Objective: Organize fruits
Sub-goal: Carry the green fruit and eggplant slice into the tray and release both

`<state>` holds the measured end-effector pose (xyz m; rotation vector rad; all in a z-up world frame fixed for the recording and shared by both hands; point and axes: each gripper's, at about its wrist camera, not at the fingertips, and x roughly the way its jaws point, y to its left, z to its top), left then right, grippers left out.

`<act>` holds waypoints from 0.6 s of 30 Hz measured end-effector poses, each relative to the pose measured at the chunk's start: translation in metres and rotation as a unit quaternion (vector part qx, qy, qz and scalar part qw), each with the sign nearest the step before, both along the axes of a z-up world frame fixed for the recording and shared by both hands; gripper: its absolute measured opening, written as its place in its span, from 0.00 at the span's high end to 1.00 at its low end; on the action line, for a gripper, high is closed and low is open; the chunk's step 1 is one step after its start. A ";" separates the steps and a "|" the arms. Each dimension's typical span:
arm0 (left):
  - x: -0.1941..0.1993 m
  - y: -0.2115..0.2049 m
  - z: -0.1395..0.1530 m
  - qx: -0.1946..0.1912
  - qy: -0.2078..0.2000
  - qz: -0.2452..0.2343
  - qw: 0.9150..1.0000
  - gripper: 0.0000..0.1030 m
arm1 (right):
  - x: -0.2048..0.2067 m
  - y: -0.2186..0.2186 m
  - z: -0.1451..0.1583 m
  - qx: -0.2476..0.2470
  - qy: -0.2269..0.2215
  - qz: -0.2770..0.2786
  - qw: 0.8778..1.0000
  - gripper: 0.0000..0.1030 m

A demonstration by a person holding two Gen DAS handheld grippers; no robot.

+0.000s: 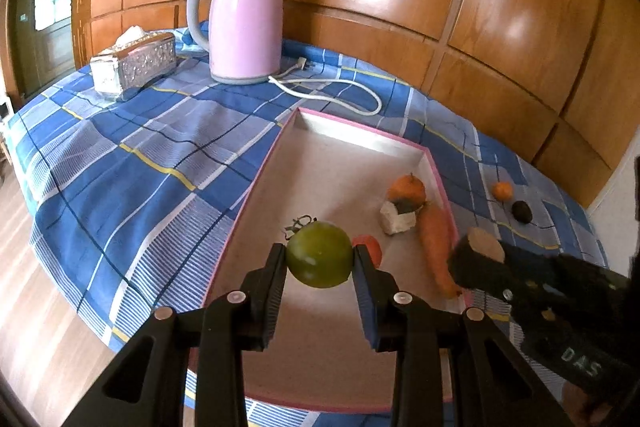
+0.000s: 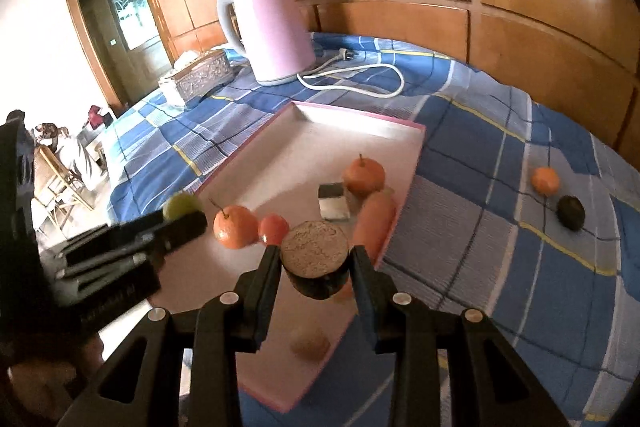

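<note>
My left gripper [image 1: 320, 253] is shut on a green tomato [image 1: 316, 263] and holds it above the near part of the pink-rimmed tray [image 1: 348, 131]. Beside it, over the tray's right rim, my right gripper [image 2: 315, 253] is shut on a dark halved fruit [image 2: 314, 245] with a tan cut face. In the tray lie two oranges [image 2: 235, 227] [image 2: 364, 175], a red tomato [image 2: 274, 229], a carrot [image 2: 374, 223], a black-and-white block [image 2: 333, 201] and a tan lump [image 2: 310, 345]. A small orange [image 2: 545, 181] and a dark fruit [image 2: 571, 211] sit on the cloth to the right.
A pink kettle [image 1: 244, 23] with a loose white cord [image 1: 340, 95] stands behind the tray. A silver tissue box [image 1: 134, 65] sits at the back left. The blue checked cloth [image 1: 140, 155] covers the table, and wooden panels close the back.
</note>
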<state>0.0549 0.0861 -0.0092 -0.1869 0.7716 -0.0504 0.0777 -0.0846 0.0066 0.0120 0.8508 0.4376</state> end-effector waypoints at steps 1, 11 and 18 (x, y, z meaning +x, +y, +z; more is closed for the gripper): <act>0.001 0.000 -0.001 0.001 0.003 0.001 1.000 0.67 | 0.002 0.002 -0.002 0.000 0.001 0.002 1.000 0.65; 0.001 0.002 -0.011 0.014 0.017 0.027 0.999 0.48 | 0.002 0.013 -0.018 -0.009 0.016 -0.007 1.000 0.61; -0.005 0.001 -0.006 0.017 0.004 0.036 0.999 0.33 | -0.006 -0.004 -0.016 -0.007 0.016 -0.052 0.999 0.59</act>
